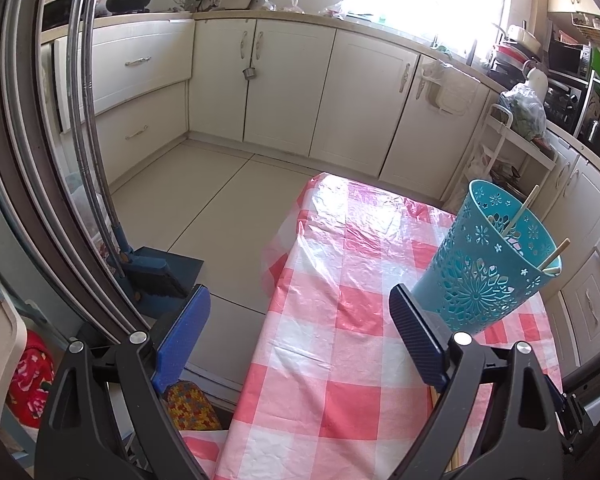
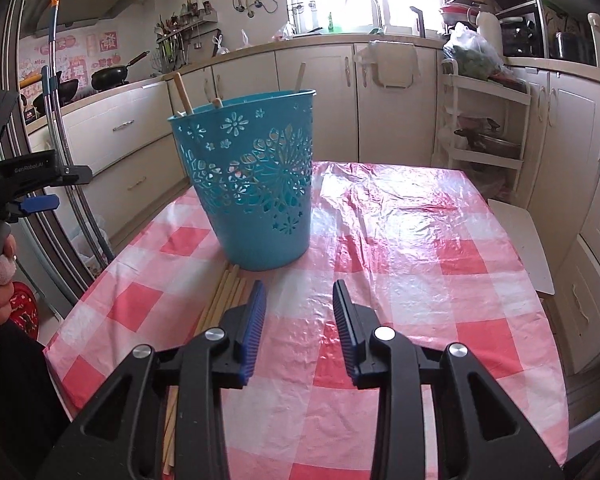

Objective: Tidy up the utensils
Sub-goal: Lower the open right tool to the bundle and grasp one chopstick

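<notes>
Right wrist view: pale wooden chopsticks (image 2: pixel 224 292) lie bundled beside the empty, parted right gripper (image 2: pixel 299 294).

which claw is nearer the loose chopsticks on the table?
Right claw: the chopsticks lie just left of its left finger. Left claw is held further left, open over the table's edge.

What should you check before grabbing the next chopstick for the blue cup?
1. Right gripper empty, jaws apart: ok.
2. Pale wooden chopsticks lying loose on the pink checked plastic tablecloth: ok.
3. Right gripper lined up over them: not ok, they lie to its left.
4. Turquoise plastic cutout cup upright: ok.
5. Room in the cup: ok, few sticks inside.
6. Left gripper clear of the cup: ok, open beside it.
</notes>
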{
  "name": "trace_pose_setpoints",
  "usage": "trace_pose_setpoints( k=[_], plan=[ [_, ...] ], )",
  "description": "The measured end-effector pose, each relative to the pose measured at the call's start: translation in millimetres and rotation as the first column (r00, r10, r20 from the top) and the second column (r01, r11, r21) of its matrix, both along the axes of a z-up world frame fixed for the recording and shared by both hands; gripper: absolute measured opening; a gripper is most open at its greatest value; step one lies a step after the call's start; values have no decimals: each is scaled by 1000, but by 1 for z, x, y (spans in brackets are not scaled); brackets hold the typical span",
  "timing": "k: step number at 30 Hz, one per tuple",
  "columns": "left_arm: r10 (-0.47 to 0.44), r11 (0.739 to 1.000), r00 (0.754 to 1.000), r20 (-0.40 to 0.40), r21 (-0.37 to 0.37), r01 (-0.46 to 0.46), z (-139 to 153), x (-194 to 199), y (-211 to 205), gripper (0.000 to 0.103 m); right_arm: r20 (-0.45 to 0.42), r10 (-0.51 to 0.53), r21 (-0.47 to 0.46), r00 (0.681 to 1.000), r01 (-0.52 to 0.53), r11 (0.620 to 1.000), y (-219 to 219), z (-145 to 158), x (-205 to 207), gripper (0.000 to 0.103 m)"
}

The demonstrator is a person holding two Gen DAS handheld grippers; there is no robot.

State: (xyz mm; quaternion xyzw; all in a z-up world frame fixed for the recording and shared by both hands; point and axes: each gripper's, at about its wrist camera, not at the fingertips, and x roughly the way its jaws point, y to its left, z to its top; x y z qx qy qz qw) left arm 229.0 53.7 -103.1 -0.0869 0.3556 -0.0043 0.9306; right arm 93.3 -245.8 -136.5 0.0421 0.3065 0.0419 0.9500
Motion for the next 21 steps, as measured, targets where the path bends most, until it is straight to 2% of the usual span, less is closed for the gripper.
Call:
trace_pose_setpoints(
  k=[21],
  plan=[
    [21,999,1000,9,26,-21,0,-2,7,87,-84,89,15,992,-88,996,20,-15,3,35]
  ],
)
